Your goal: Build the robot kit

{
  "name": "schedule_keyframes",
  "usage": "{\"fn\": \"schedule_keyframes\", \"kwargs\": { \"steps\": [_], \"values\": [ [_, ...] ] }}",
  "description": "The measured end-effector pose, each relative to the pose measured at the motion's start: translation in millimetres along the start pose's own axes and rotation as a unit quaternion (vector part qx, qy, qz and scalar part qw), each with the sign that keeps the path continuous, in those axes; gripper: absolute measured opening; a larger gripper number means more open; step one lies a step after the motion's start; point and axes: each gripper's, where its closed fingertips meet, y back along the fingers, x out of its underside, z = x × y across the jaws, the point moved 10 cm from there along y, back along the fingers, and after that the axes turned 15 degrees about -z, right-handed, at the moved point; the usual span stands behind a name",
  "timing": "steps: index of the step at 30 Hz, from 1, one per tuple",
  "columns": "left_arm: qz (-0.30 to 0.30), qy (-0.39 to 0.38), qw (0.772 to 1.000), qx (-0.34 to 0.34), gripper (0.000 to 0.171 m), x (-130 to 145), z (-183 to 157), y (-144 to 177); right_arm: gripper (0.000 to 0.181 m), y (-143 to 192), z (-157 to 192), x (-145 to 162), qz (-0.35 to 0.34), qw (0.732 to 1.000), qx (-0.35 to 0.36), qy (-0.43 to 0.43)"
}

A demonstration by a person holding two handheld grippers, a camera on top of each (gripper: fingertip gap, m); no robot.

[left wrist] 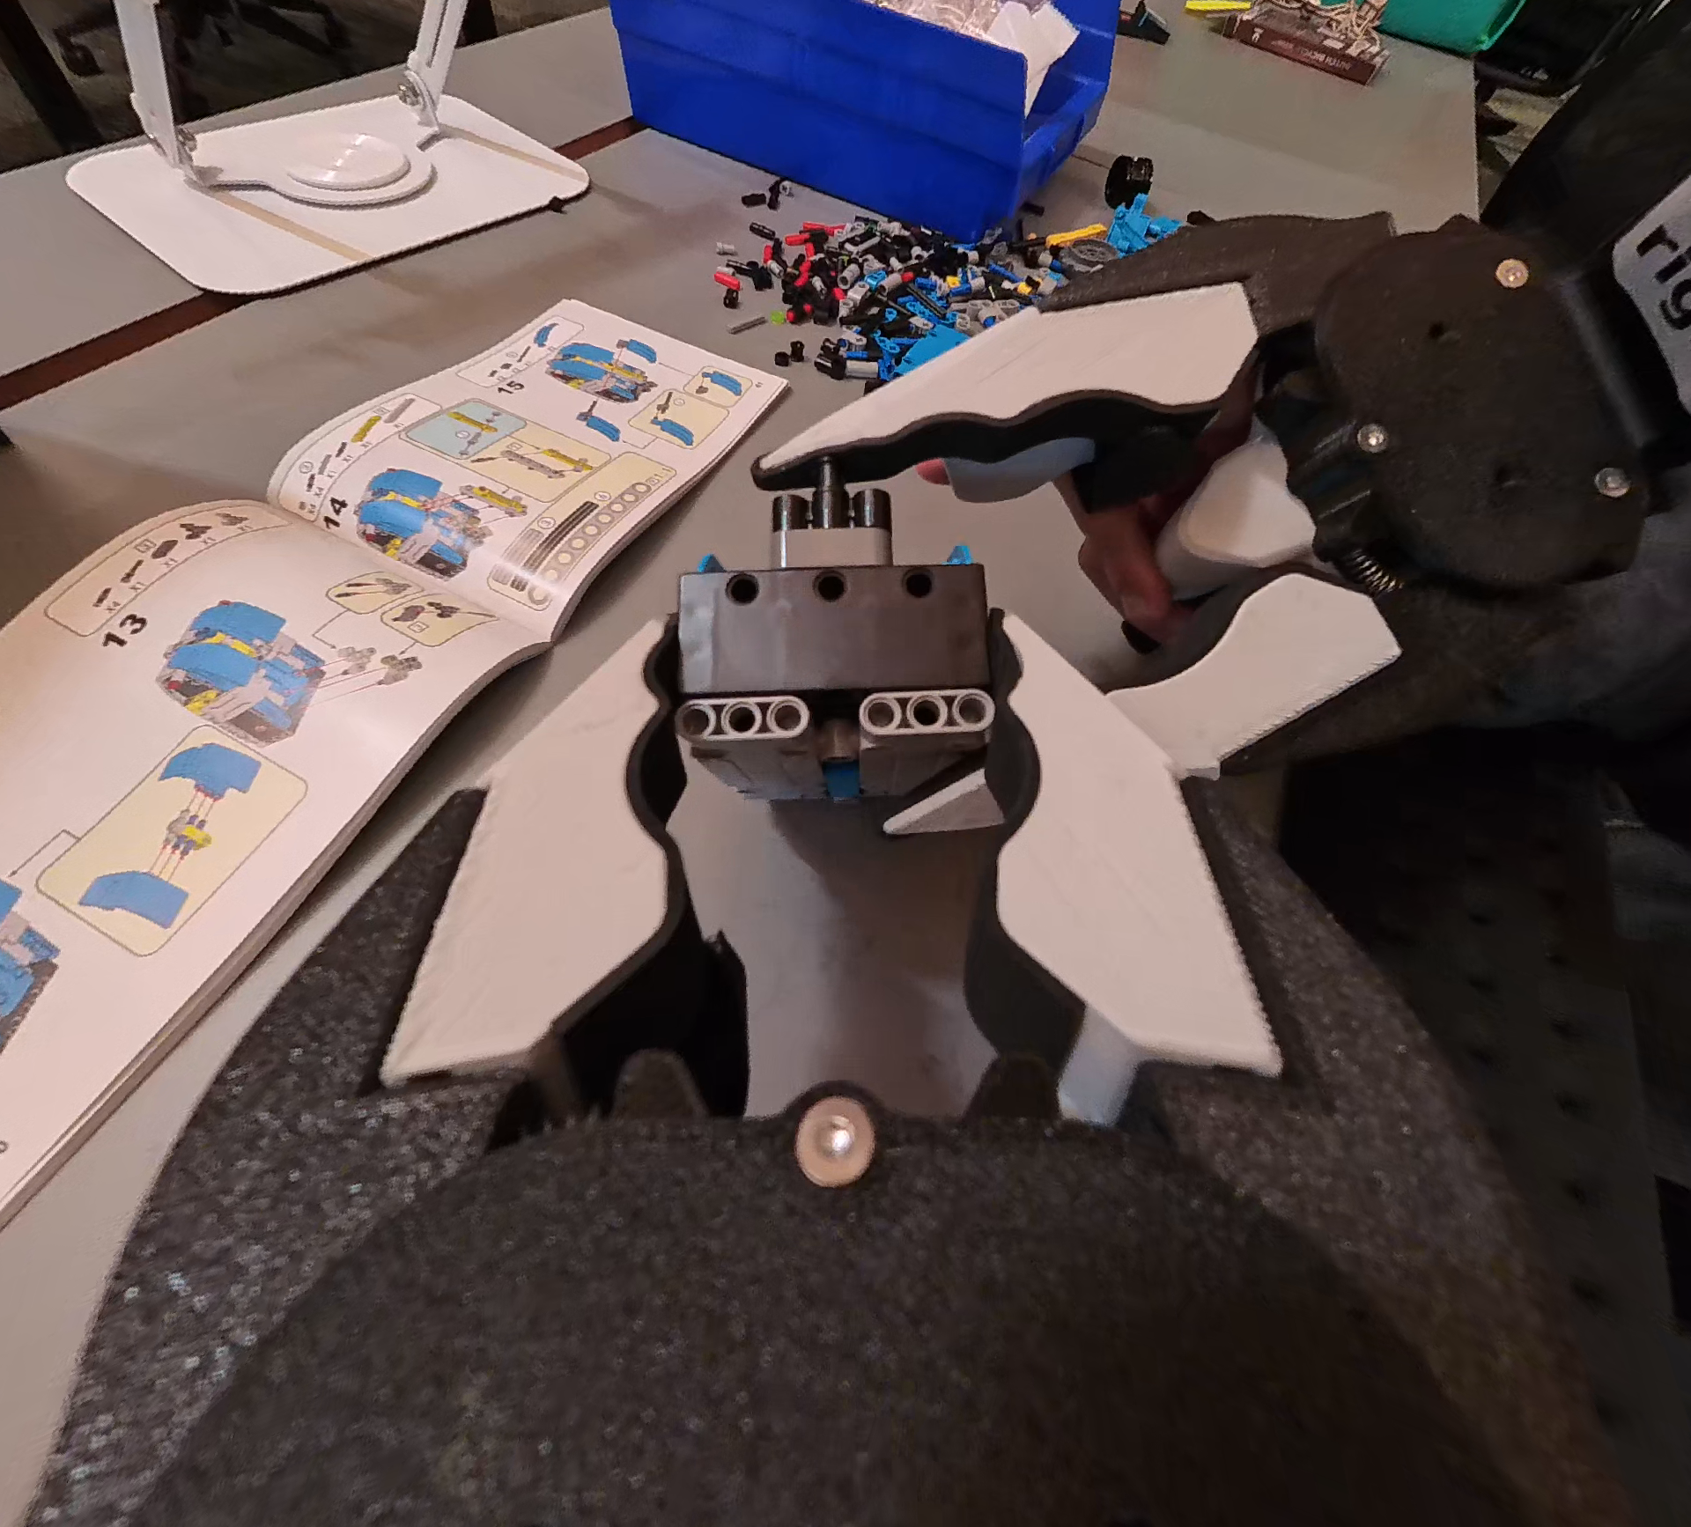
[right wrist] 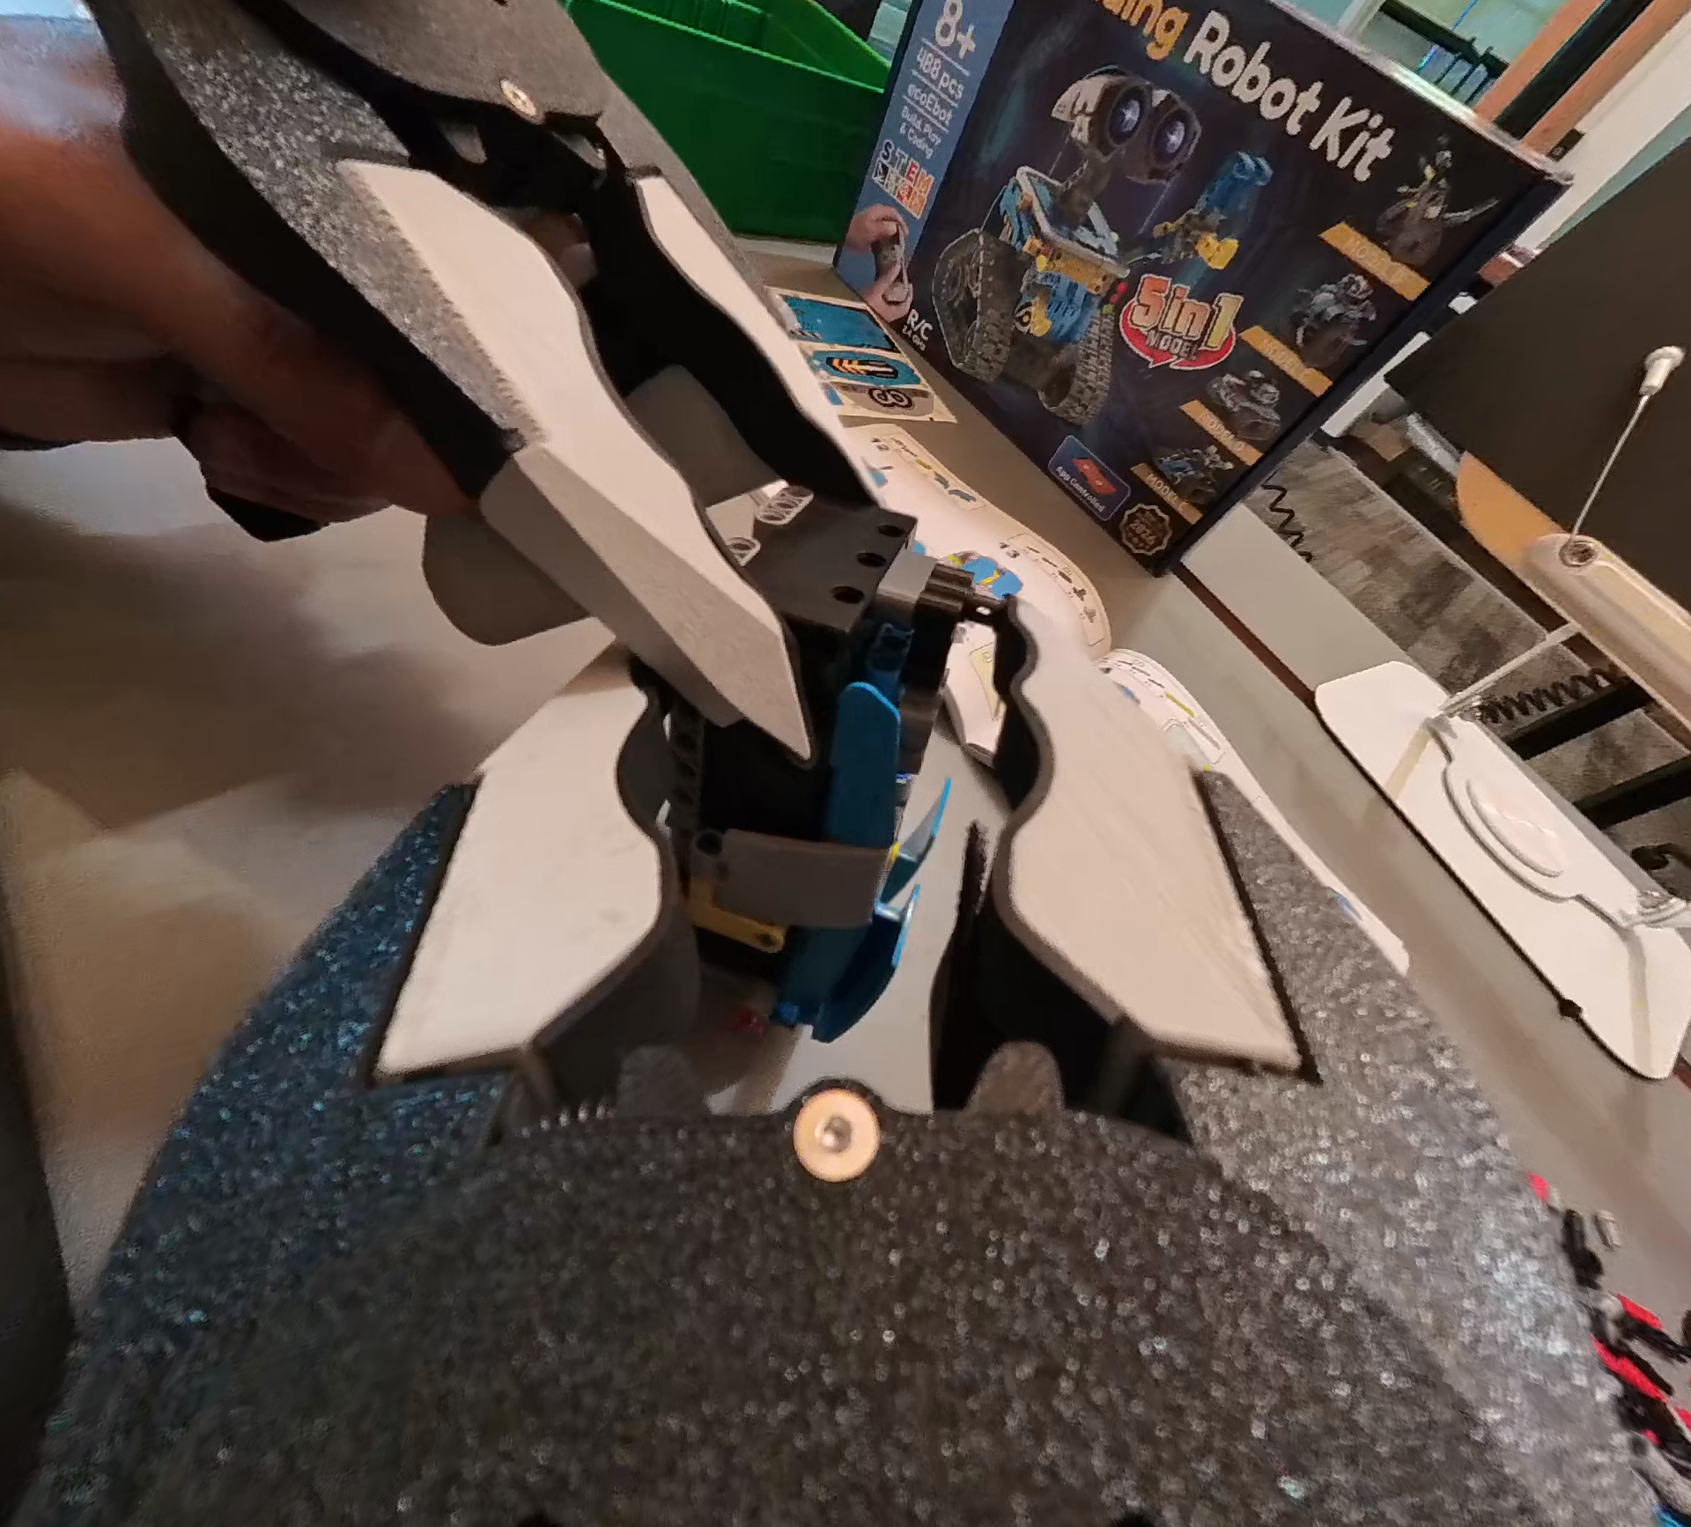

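A small brick assembly point(left wrist: 831, 641) of black, grey and blue parts is held above the grey table point(left wrist: 302, 349). My left gripper point(left wrist: 833, 660) is shut on its black block from both sides. A dark pin point(left wrist: 826, 481) sticks out of the assembly's far end. My right gripper point(right wrist: 828, 660) spans the assembly lengthwise with its jaws wide apart. One fingertip point(right wrist: 1011, 623) presses on the pin and the other finger point(right wrist: 549, 888) lies against the assembly's opposite, toothed end. In the right wrist view the left gripper point(right wrist: 805, 568) comes in from the upper left, held by a hand point(right wrist: 229, 385).
An open instruction booklet point(left wrist: 366, 614) lies left of the grippers. Behind it are a pile of loose small pieces point(left wrist: 915, 284), a blue bin point(left wrist: 823, 83) with plastic bags, and a white stand point(left wrist: 320, 184). A kit box point(right wrist: 1190, 248), a green bin point(right wrist: 732, 65) and a sticker sheet point(right wrist: 860, 367) stand farther off. Only a small space, under 4 cm, lies between the two pairs of fingers.
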Motion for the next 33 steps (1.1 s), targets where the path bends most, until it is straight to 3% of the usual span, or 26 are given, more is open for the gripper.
{"fn": "schedule_keyframes", "kwargs": {
  "steps": [7,10,12,17,21,29,33],
  "values": [
    [0.005,-0.007,1.000,0.013,0.066,1,3,1,0.072,1,-3,2,-0.018,0.999,-0.024,-0.017],
    [0.005,-0.041,0.999,0.005,0.066,3,5,4,0.086,15,-11,4,-0.047,0.988,-0.095,-0.113],
    [0.002,-0.063,0.998,-0.003,0.066,3,7,6,0.089,22,-26,9,-0.053,0.981,-0.094,-0.163],
    [0.004,-0.099,0.995,-0.006,0.066,3,2,6,0.085,21,-17,1,-0.082,0.983,-0.115,-0.121],
    [0.003,-0.153,0.988,0.001,0.066,4,-8,5,0.076,20,-23,-7,-0.113,0.971,-0.127,-0.167],
    [0.003,-0.215,0.976,0.012,0.066,7,-20,4,0.048,24,-30,-2,-0.093,0.968,-0.167,-0.165],
    [0.005,-0.220,0.975,0.012,0.065,7,-21,4,0.047,26,-30,-1,-0.095,0.963,-0.165,-0.191]
  ]
}}
